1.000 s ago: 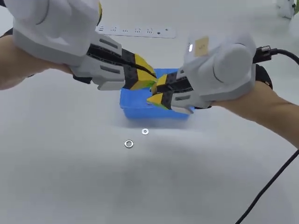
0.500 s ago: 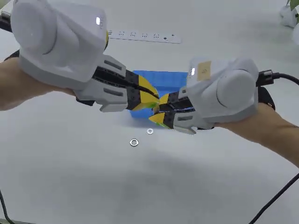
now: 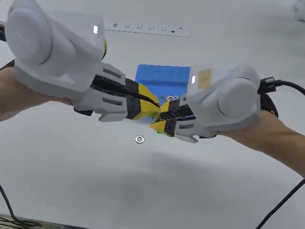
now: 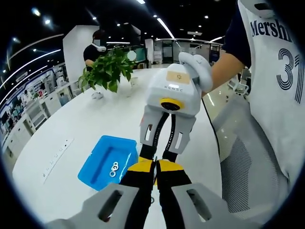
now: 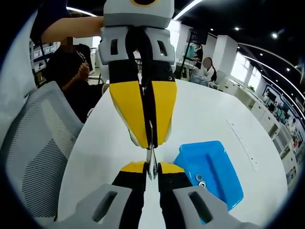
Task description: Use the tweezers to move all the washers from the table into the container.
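Note:
My two grippers meet tip to tip just in front of the blue container (image 3: 161, 78). The left gripper (image 3: 151, 110) comes from the left and the right gripper (image 3: 161, 123) from the right. In the right gripper view thin metal tweezers (image 5: 150, 160) run from the left gripper's shut yellow jaws into my right gripper (image 5: 151, 168), shut on them. The left gripper (image 4: 154, 167) is shut too. One washer (image 3: 139, 139) lies on the white table just below the tips. Several washers (image 3: 170, 98) lie in the container (image 4: 107, 162) (image 5: 212, 167).
A white power strip (image 3: 148, 28) lies at the far side of the table. A black cable (image 3: 286, 87) trails from the right gripper. A potted plant (image 4: 107, 71) stands beyond the container. Grey mesh chairs (image 5: 35, 143) and people sit around the table's edge.
Both grippers have come off the container toward the near side, and their tips now hang over the loose washers. The second washer on the table is now covered by the tips.

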`<move>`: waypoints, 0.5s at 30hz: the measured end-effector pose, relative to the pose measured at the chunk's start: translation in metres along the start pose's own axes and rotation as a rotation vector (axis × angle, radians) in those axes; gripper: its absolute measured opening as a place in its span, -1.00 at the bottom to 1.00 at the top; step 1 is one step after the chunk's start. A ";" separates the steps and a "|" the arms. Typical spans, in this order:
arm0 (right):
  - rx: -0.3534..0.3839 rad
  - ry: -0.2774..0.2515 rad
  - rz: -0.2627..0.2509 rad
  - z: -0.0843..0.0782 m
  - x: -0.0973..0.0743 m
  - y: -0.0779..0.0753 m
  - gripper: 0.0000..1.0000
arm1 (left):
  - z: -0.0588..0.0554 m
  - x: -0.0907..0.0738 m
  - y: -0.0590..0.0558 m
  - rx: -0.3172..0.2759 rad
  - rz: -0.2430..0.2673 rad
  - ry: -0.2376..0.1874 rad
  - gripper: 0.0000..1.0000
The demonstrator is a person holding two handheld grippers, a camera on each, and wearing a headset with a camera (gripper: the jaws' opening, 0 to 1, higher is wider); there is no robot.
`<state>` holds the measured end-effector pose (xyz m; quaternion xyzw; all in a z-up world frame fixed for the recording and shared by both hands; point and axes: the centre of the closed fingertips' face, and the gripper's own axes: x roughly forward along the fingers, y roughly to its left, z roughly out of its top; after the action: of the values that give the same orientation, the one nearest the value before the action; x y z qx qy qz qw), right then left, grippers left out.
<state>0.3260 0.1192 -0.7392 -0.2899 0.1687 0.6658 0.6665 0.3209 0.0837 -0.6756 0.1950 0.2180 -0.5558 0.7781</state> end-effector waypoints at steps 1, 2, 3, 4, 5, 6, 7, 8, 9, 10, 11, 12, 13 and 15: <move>-0.002 0.000 0.002 0.000 0.001 0.000 -0.80 | -0.001 0.001 0.001 0.004 0.006 0.001 -0.89; -0.001 0.001 0.004 0.000 0.001 0.000 -0.81 | -0.002 0.001 0.002 -0.003 0.006 0.001 -0.89; 0.000 0.000 0.005 0.000 0.001 0.000 -0.81 | -0.002 0.002 0.003 -0.016 0.001 -0.002 -0.88; 0.000 0.000 0.005 0.000 0.001 0.000 -0.81 | -0.003 0.002 0.004 -0.013 0.004 -0.001 -0.88; -0.001 -0.001 0.003 0.000 0.001 -0.001 -0.81 | -0.004 0.003 0.004 -0.013 0.004 0.001 -0.88; 0.000 -0.002 0.001 0.000 0.001 -0.002 -0.81 | -0.004 0.004 0.003 -0.018 -0.005 0.003 -0.87; 0.003 -0.003 0.001 0.001 0.001 -0.003 -0.81 | -0.005 0.005 0.003 -0.019 -0.007 0.005 -0.87; 0.004 -0.005 0.000 0.001 0.000 -0.003 -0.81 | -0.006 0.006 0.003 -0.020 -0.008 0.008 -0.86; 0.005 -0.006 -0.002 0.001 0.000 -0.003 -0.81 | -0.007 0.007 0.003 -0.020 -0.010 0.012 -0.86; 0.005 -0.006 -0.002 0.001 0.000 -0.003 -0.81 | -0.008 0.008 0.003 -0.016 -0.010 0.018 -0.85; 0.006 -0.006 -0.003 0.001 0.000 -0.003 -0.81 | -0.008 0.008 0.003 -0.006 -0.008 0.018 -0.86; 0.007 -0.008 -0.003 0.001 0.000 -0.003 -0.81 | -0.007 0.008 0.002 -0.009 -0.011 0.015 -0.86; 0.010 -0.008 -0.001 0.001 0.000 -0.003 -0.81 | -0.007 0.008 0.002 -0.009 -0.014 0.016 -0.86; 0.008 -0.005 -0.003 -0.001 0.000 -0.003 -0.81 | -0.009 0.008 0.002 -0.001 -0.014 0.022 -0.86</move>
<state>0.3287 0.1192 -0.7397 -0.2855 0.1692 0.6651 0.6690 0.3244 0.0832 -0.6869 0.1990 0.2282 -0.5591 0.7719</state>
